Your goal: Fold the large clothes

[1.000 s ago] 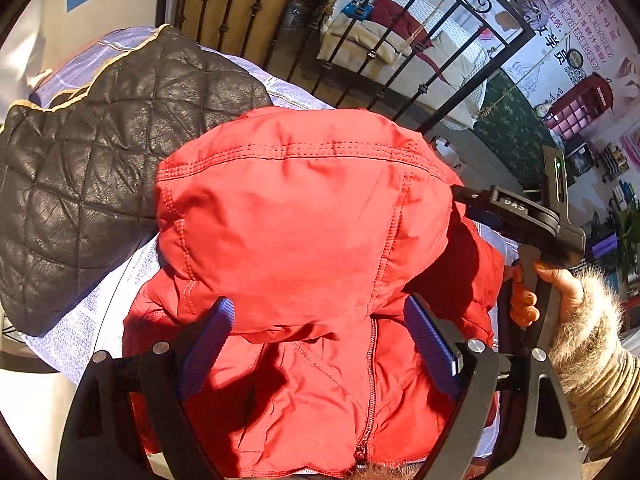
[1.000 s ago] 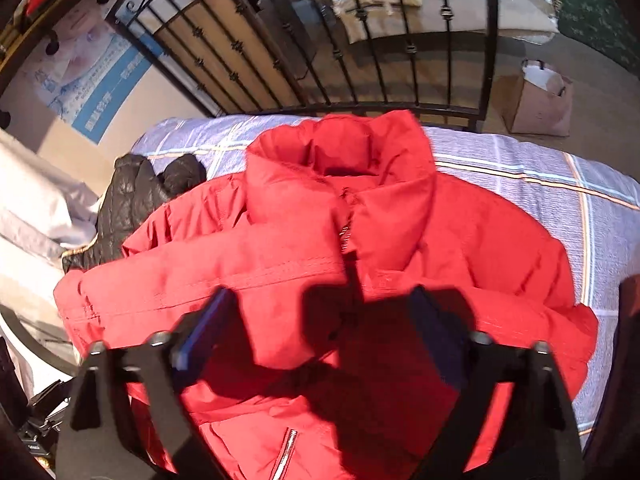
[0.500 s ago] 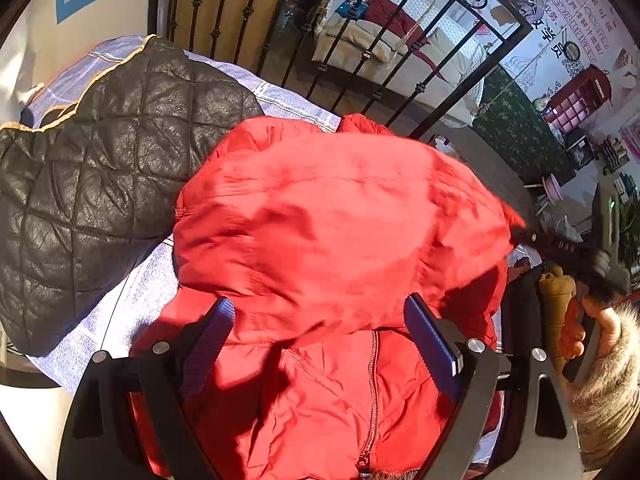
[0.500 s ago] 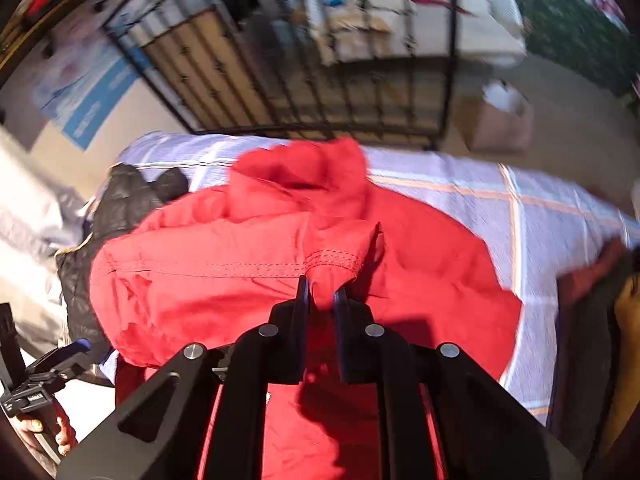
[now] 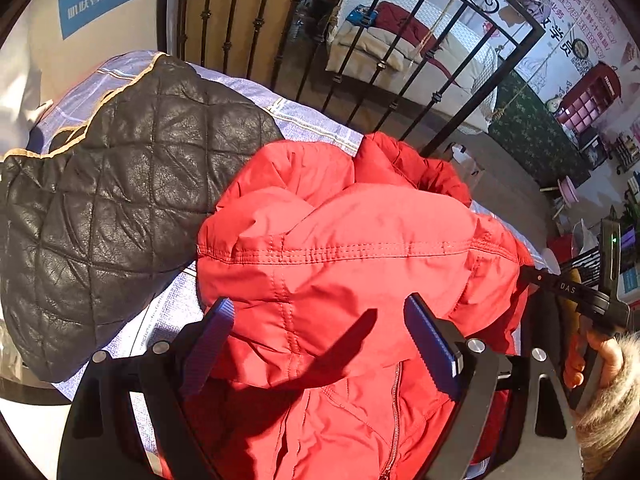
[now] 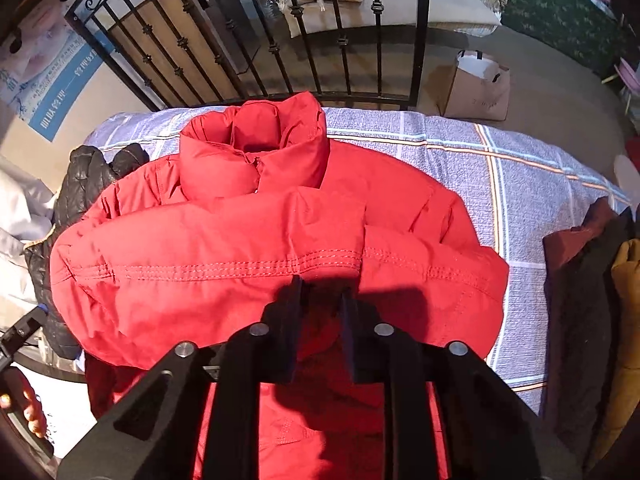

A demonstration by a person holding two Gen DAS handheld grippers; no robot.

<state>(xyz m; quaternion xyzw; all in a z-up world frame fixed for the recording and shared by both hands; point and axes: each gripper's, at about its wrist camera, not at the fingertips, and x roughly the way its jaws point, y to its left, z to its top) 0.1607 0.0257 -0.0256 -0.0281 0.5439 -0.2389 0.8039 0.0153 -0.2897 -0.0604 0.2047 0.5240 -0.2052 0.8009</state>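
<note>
A red puffer jacket (image 6: 280, 240) lies on the bed, collar (image 6: 256, 148) toward the far railing. Its lower part is folded up over the chest, and the stitched hem (image 6: 224, 268) runs across the middle. My right gripper (image 6: 322, 286) sits at that hem edge, its jaws opening and narrowly apart, with shaded red fabric in the gap and the pads not pressing it. My left gripper (image 5: 320, 306) hovers wide open over the folded red jacket (image 5: 360, 260) without touching it. The right gripper (image 5: 576, 288) also shows at the jacket's right side in the left wrist view.
A black quilted jacket (image 5: 120, 200) lies left of the red one on the checked bedspread (image 6: 520, 184). A black iron railing (image 6: 340, 40) borders the far side, with a paper bag (image 6: 476, 84) beyond it. Dark and mustard clothes (image 6: 592, 300) are piled at the right.
My right gripper closed on the jacket's hem, carried it toward the collar, and has now parted its jaws. The hem lies flat across the chest. My left gripper stayed open.
</note>
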